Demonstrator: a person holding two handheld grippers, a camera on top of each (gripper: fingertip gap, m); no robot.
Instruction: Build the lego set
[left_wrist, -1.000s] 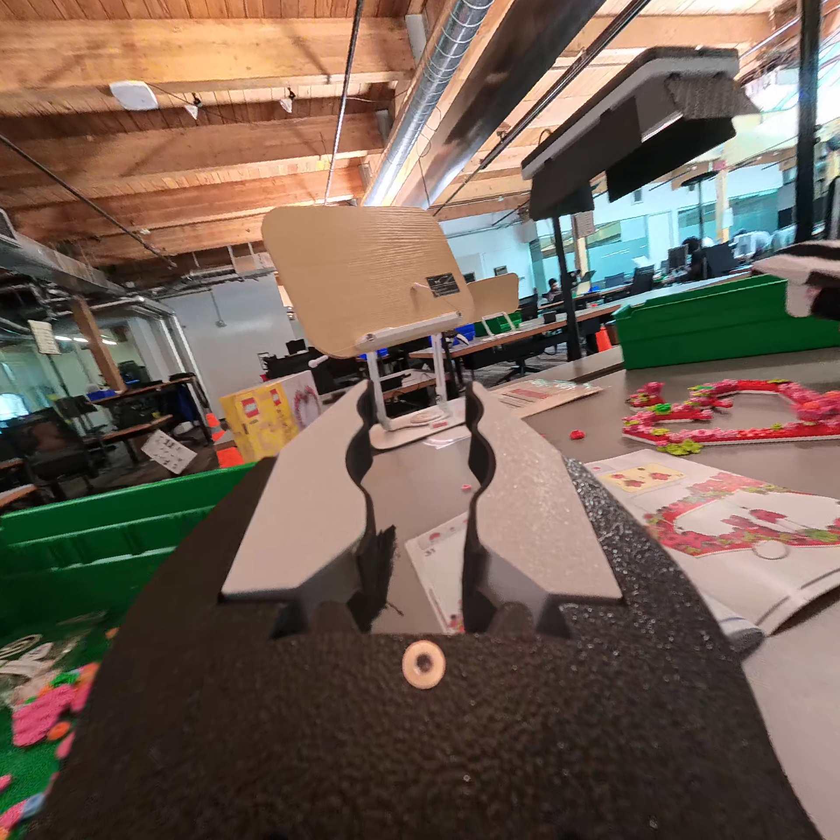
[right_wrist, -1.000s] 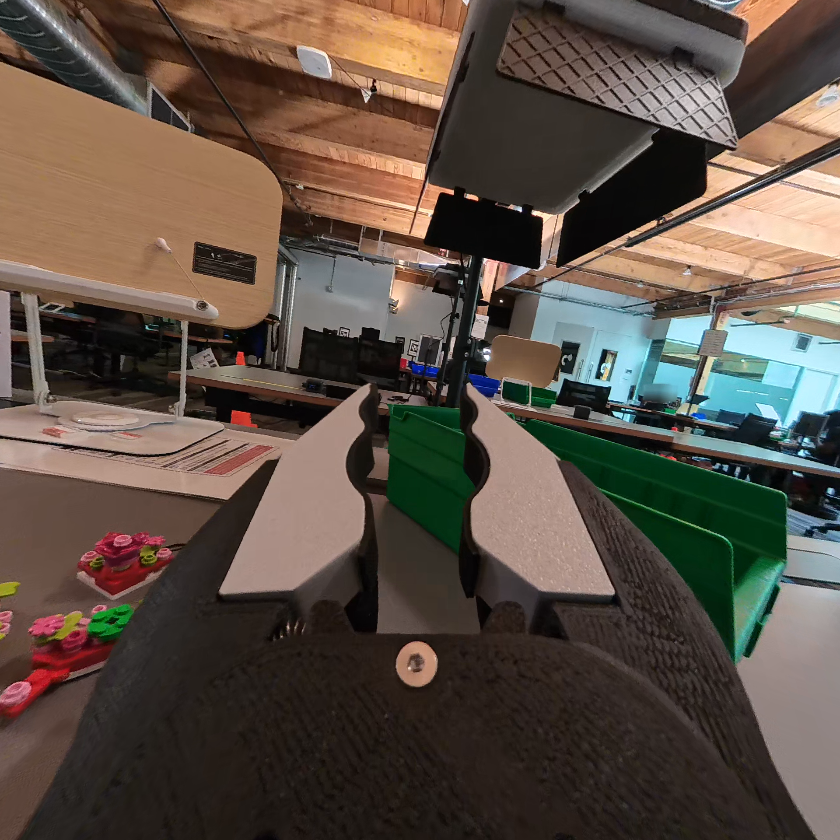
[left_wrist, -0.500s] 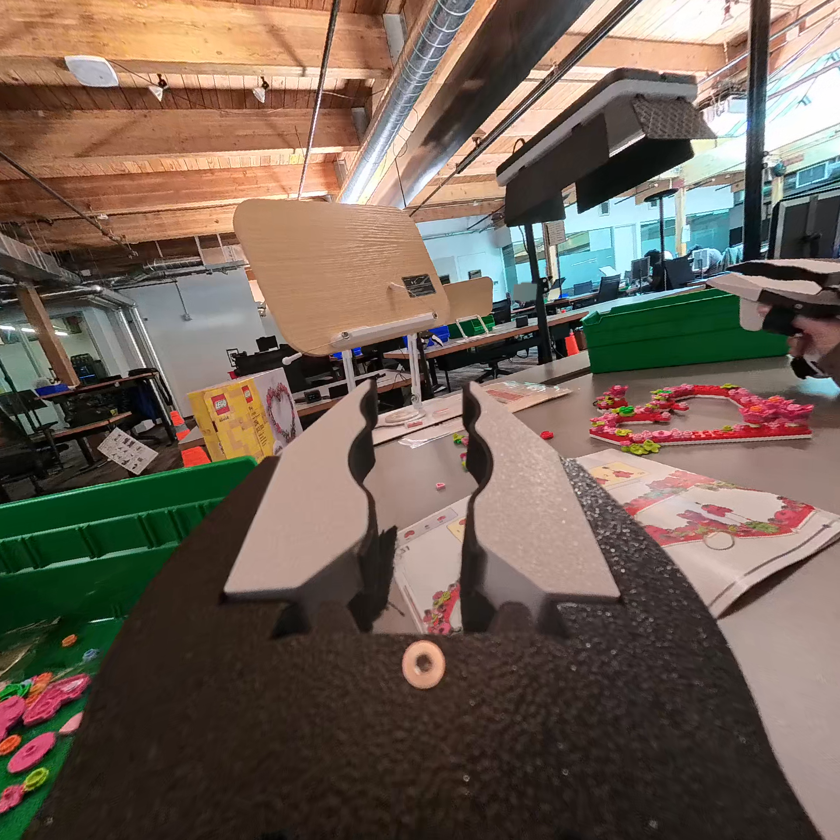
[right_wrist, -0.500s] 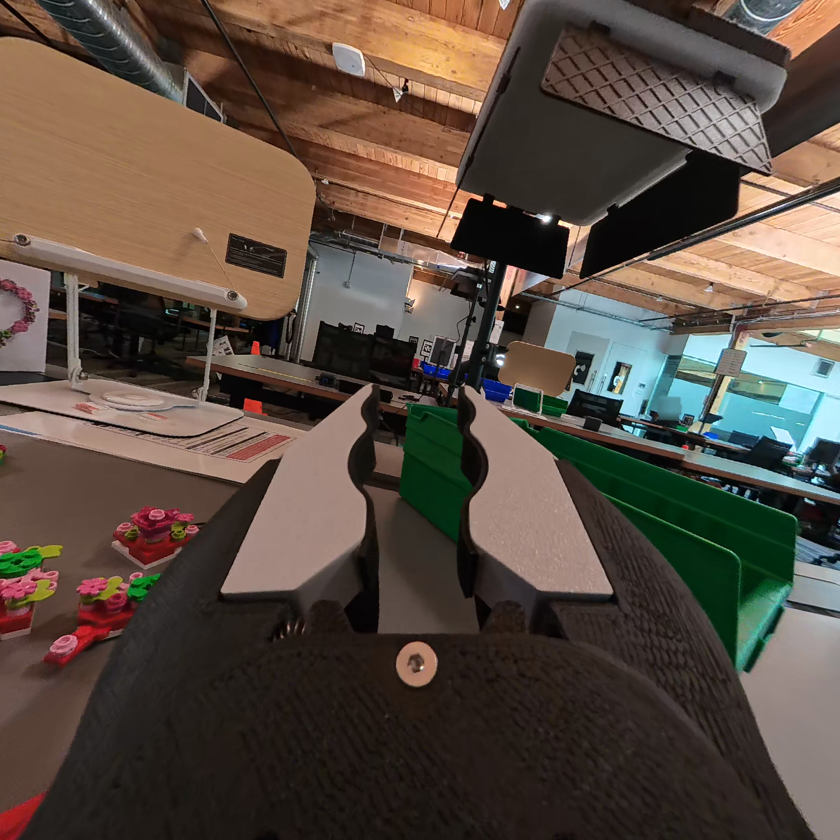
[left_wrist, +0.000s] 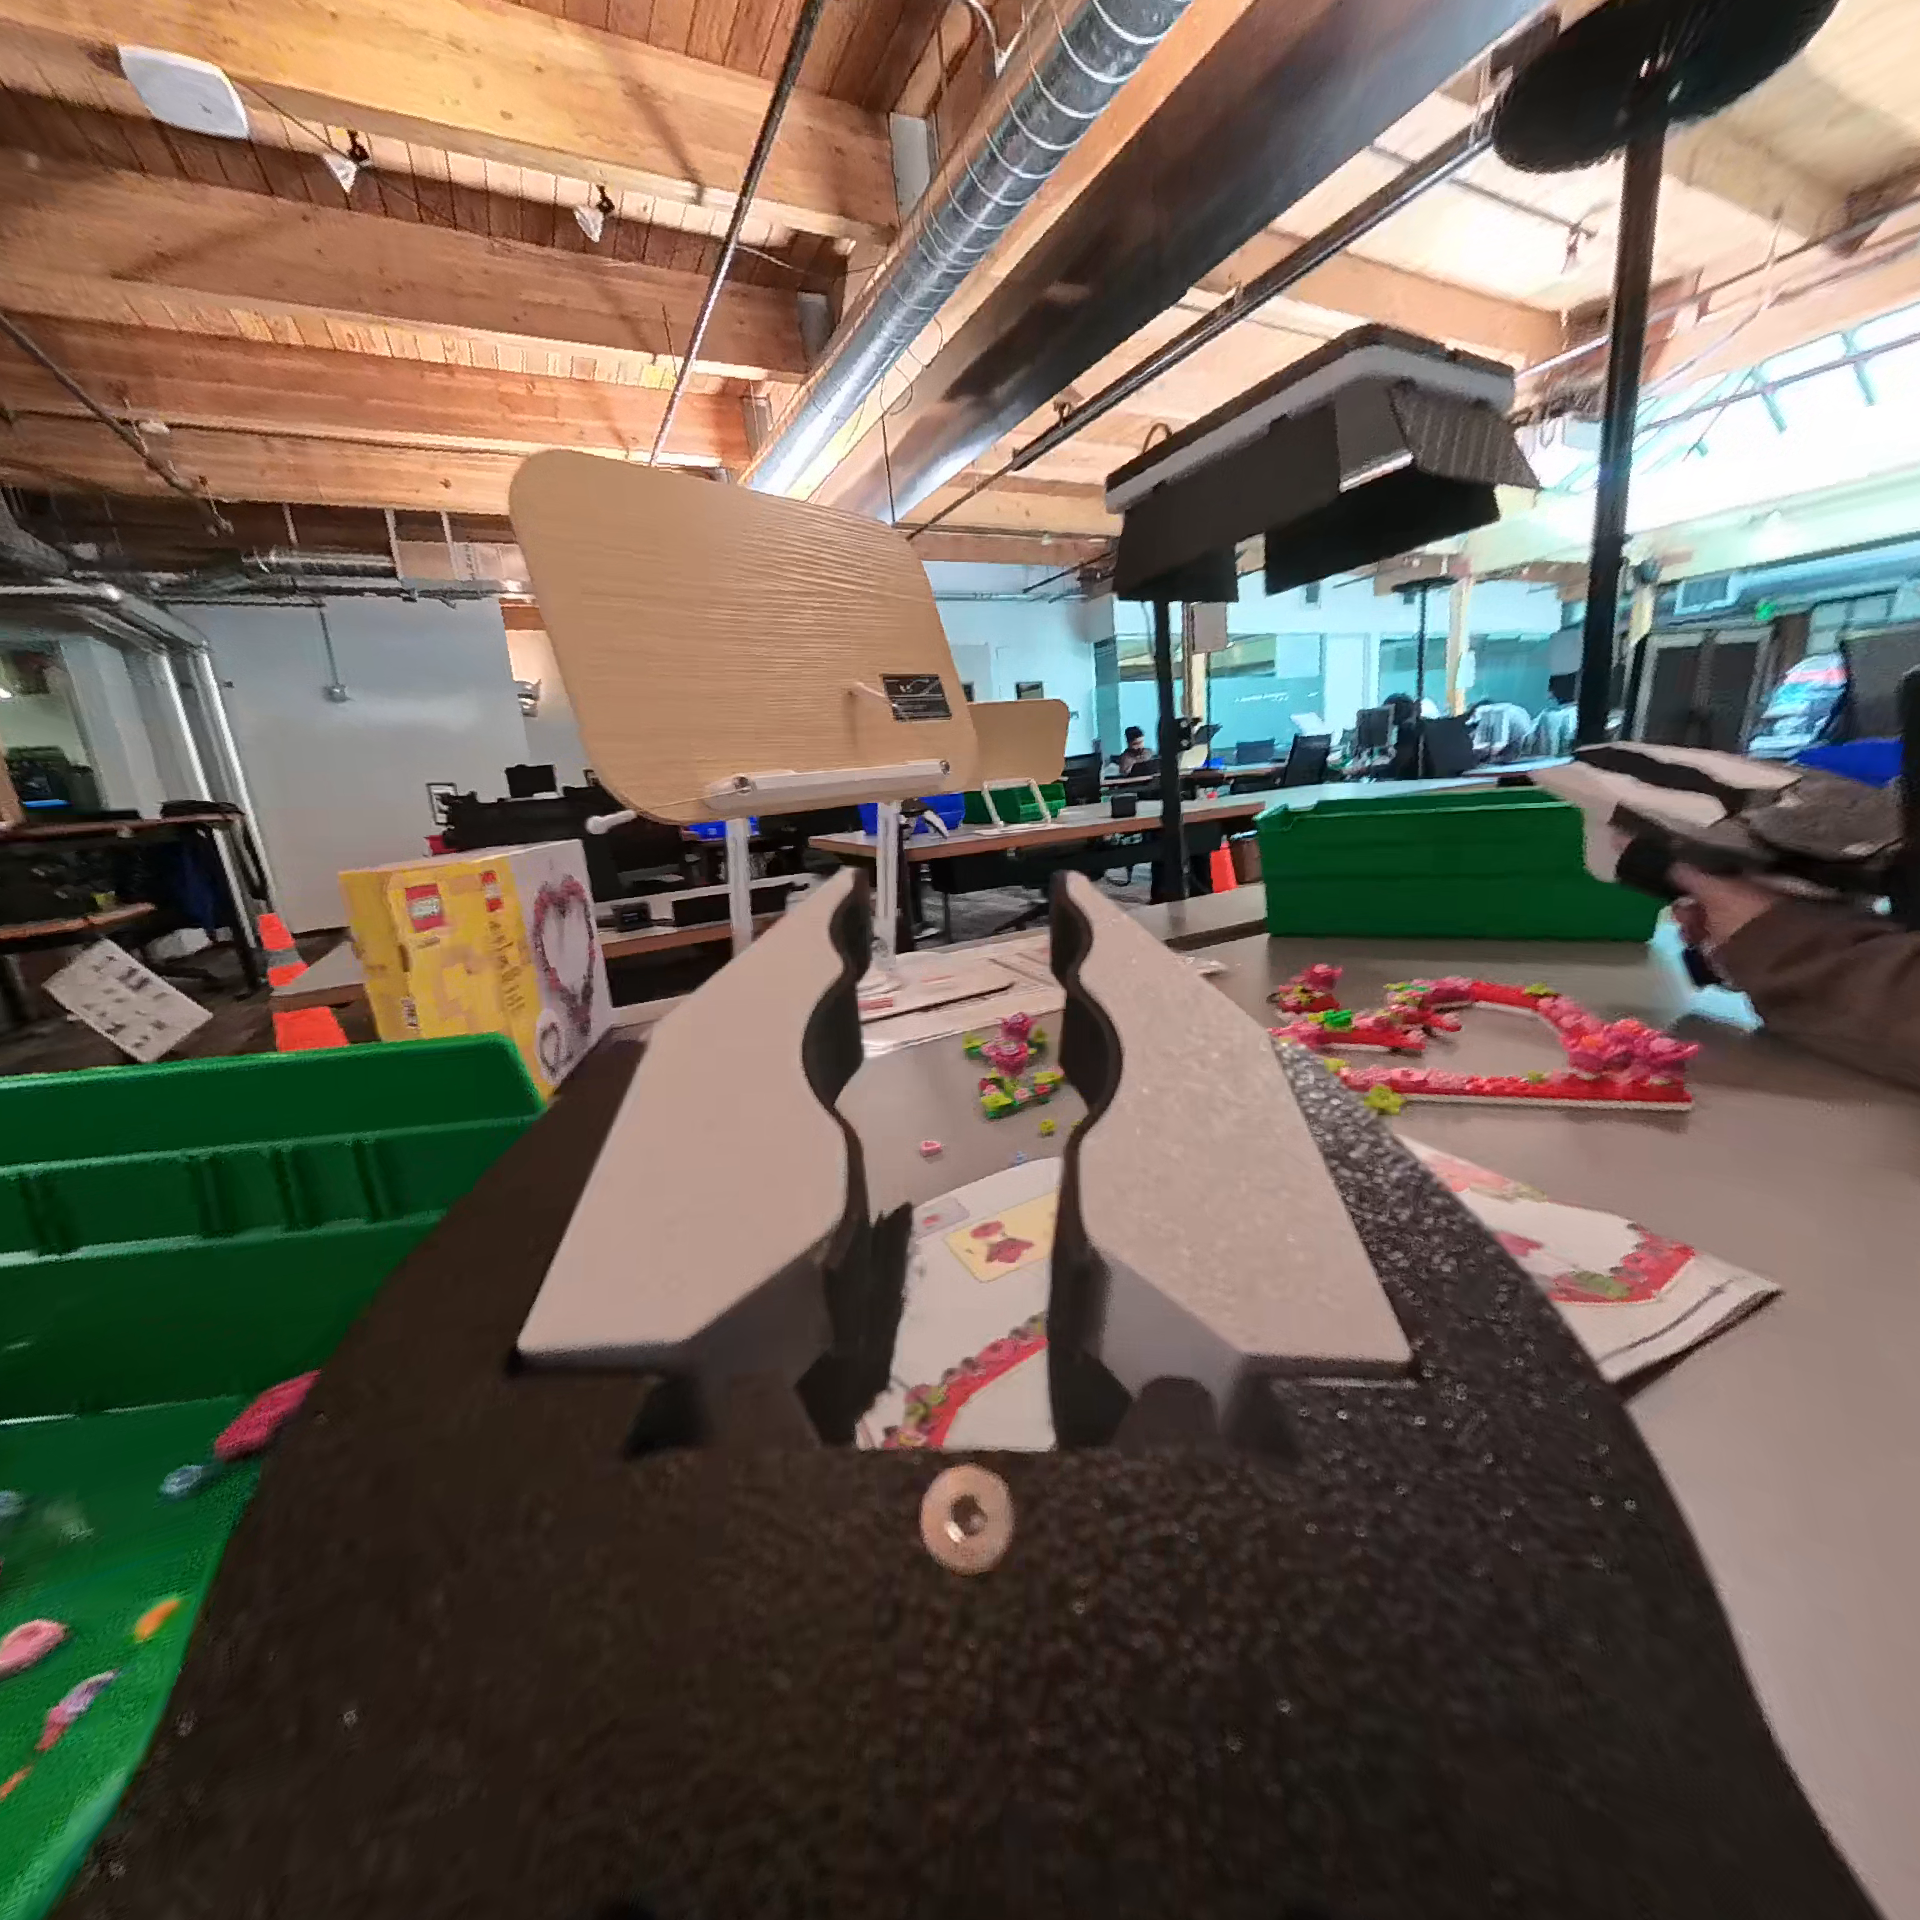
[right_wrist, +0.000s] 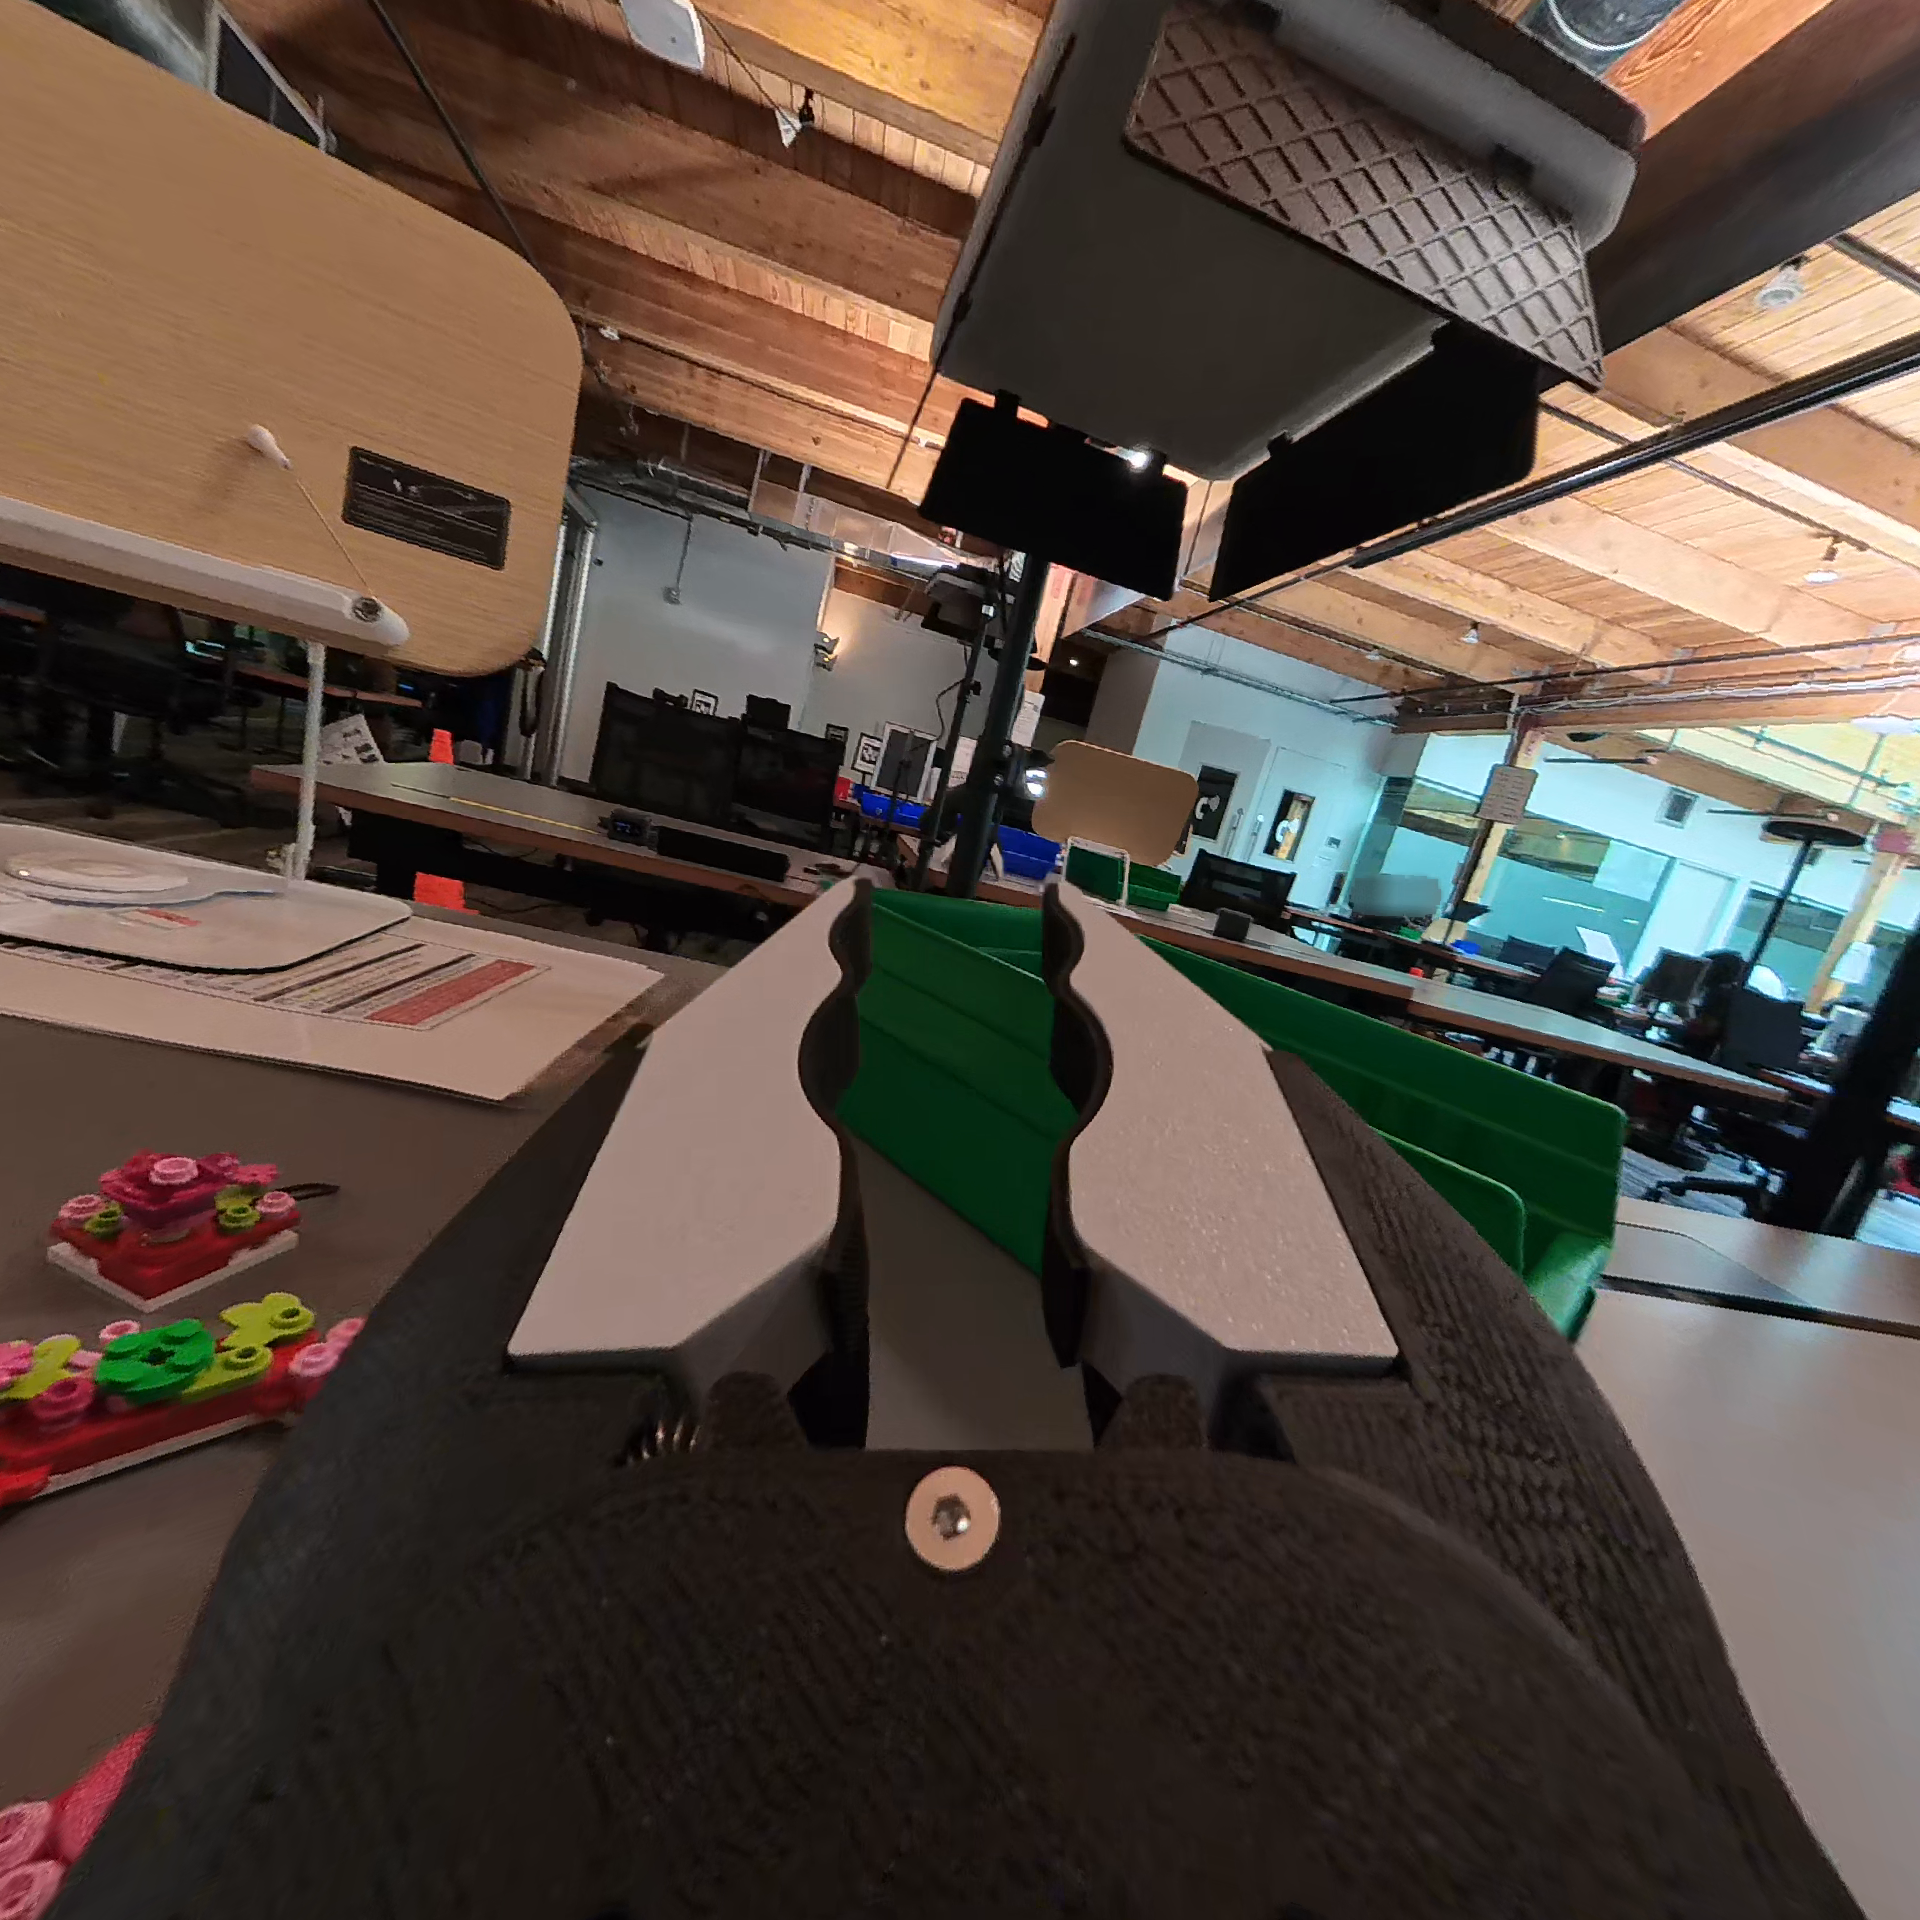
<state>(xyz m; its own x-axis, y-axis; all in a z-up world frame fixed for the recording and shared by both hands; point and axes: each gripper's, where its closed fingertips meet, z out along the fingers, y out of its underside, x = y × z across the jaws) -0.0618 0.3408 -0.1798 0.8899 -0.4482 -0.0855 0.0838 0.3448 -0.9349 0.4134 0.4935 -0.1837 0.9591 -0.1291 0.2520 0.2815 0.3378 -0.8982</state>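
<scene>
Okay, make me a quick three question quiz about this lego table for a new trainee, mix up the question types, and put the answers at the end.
1. True or false: the left gripper holds a brick.
2. Multiple choice: what lies on the table under the left gripper? A) a blue tray B) the open instruction booklet C) a laptop
3. Fill in: the right gripper points toward a ___ bin.

Key:
1. False: both grippers are open and empty.
2. B: it lies flat, nearer the camera than the red heart-shaped build.
3. Green.
</scene>
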